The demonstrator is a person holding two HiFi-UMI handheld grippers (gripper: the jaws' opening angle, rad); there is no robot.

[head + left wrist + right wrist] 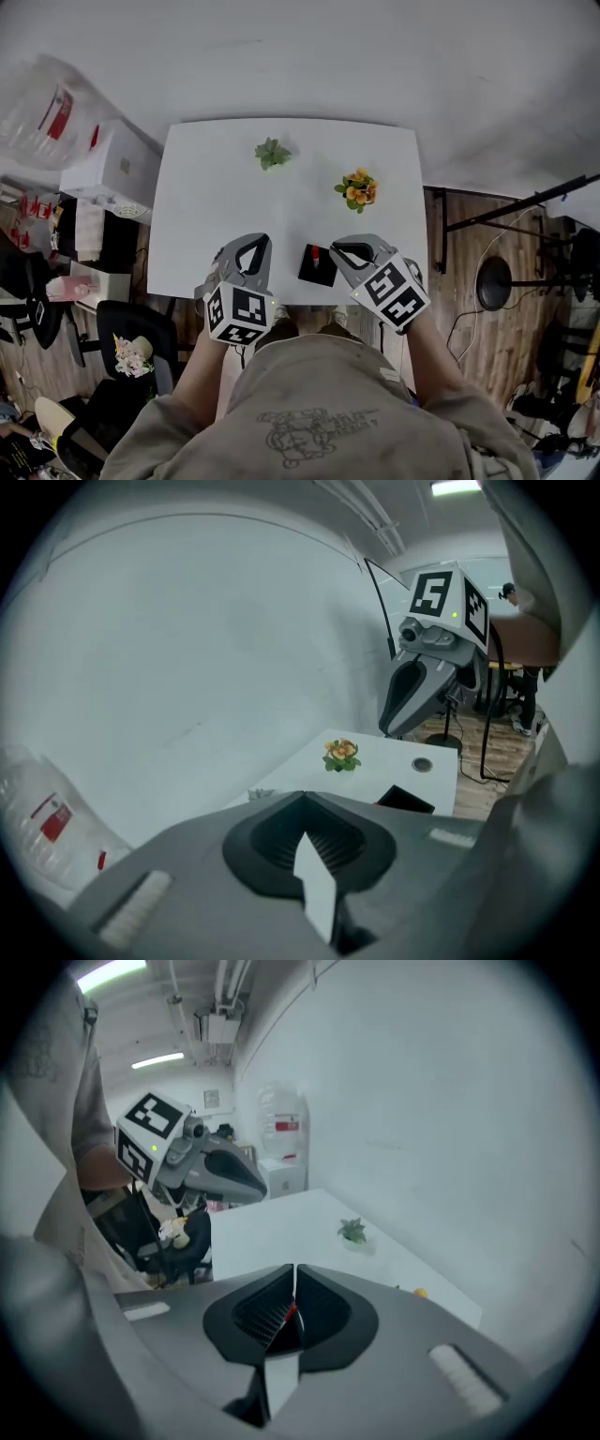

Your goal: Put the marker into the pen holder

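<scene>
Left gripper (250, 244) and right gripper (346, 250) flank the black square pen holder (320, 270) at the white rectangular table (206, 187) near edge, both clenched empty; red marker (316, 254) sits inside the holder, open tabletop beyond

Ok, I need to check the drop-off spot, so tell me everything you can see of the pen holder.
The pen holder is a small, matte black box, square from above, on the white table near its front edge. It sits between the left gripper and the right gripper. The right one's tip is close beside it, but contact is unclear. A red thing, probably the marker, shows at its far side. The left gripper view shows only its dark top.
</scene>
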